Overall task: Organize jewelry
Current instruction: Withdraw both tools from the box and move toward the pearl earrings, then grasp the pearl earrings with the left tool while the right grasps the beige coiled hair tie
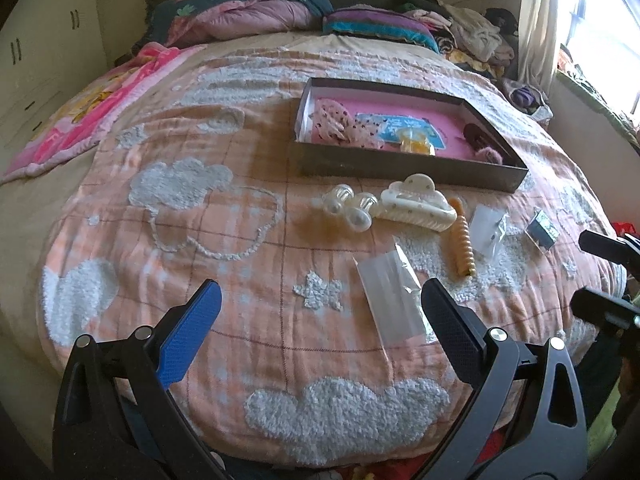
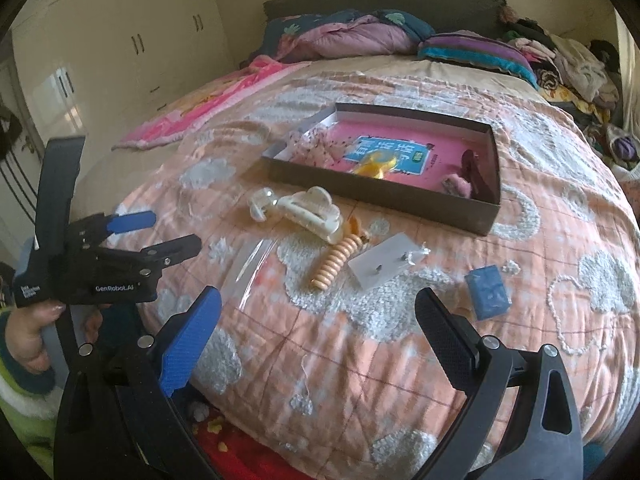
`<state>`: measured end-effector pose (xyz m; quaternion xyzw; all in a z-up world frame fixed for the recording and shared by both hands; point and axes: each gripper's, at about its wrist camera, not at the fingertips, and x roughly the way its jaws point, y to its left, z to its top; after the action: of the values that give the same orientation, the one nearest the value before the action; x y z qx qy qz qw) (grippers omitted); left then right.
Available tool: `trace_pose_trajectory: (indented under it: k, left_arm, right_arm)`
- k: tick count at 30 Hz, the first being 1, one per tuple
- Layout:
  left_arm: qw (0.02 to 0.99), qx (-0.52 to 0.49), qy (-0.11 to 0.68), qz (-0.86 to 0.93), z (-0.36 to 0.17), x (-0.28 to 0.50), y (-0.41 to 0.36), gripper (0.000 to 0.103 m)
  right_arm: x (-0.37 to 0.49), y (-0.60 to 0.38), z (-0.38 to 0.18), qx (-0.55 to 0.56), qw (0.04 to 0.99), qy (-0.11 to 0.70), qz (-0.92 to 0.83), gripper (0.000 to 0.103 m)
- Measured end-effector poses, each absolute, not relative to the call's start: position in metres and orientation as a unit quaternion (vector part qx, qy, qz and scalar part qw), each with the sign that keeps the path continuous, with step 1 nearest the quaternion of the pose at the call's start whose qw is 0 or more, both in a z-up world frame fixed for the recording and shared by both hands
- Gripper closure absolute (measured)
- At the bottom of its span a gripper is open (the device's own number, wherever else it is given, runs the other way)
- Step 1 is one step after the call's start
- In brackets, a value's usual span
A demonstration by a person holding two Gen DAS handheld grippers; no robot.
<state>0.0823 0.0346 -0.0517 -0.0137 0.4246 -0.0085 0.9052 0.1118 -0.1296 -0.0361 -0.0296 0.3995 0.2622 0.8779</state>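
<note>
A dark open box (image 1: 404, 168) (image 2: 384, 196) with a pink floor lies on the bed and holds hair accessories. In front of it lie a cream claw clip (image 1: 418, 202) (image 2: 316, 214), clear bead clips (image 1: 350, 208) (image 2: 262, 202), an orange spiral clip (image 1: 462, 246) (image 2: 338, 258), a white earring card (image 1: 488, 230) (image 2: 384, 266), a small blue box (image 1: 542, 230) (image 2: 488, 292) and a clear plastic bag (image 1: 394, 300) (image 2: 250, 268). My left gripper (image 1: 320, 312) (image 2: 172, 236) is open and empty, near the bag. My right gripper (image 2: 318, 316) (image 1: 592, 272) is open and empty, near the blue box.
The bed has a peach quilt with white clouds (image 1: 240, 240). A pink blanket (image 1: 80, 120) lies at the left. Pillows and piled clothes (image 1: 460, 28) are at the head. White wardrobes (image 2: 120, 40) stand at the left, a window (image 1: 600, 40) at the right.
</note>
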Motion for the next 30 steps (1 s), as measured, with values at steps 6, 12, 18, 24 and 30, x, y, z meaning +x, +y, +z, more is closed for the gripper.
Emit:
trace_pose_trajectory:
  k: [6, 12, 18, 24, 30]
  left_arm:
    - [0.902, -0.018, 0.431, -0.007, -0.061, 0.092, 0.04, 0.01]
    - [0.902, -0.043, 0.429, 0.0, -0.069, 0.107, 0.053, 0.01]
    - [0.905, -0.052, 0.422, -0.012, -0.07, 0.131, 0.057, 0.01]
    - [0.898, -0.055, 0.434, -0.038, -0.078, 0.156, 0.049, 0.01]
    - [0.889, -0.059, 0.451, -0.051, -0.091, 0.176, 0.049, 0.019]
  right_arm:
    - [0.115, -0.115, -0.052, -0.029, 0.869, 0.412, 0.274, 0.006]
    - [0.133, -0.107, -0.074, 0.01, 0.841, 0.459, 0.286, 0.057]
    - [0.156, -0.104, -0.09, 0.03, 0.84, 0.481, 0.249, 0.057]
    - [0.172, -0.096, -0.104, 0.028, 0.833, 0.5, 0.236, 0.075]
    - [0.184, -0.091, -0.108, 0.027, 0.837, 0.498, 0.225, 0.077]
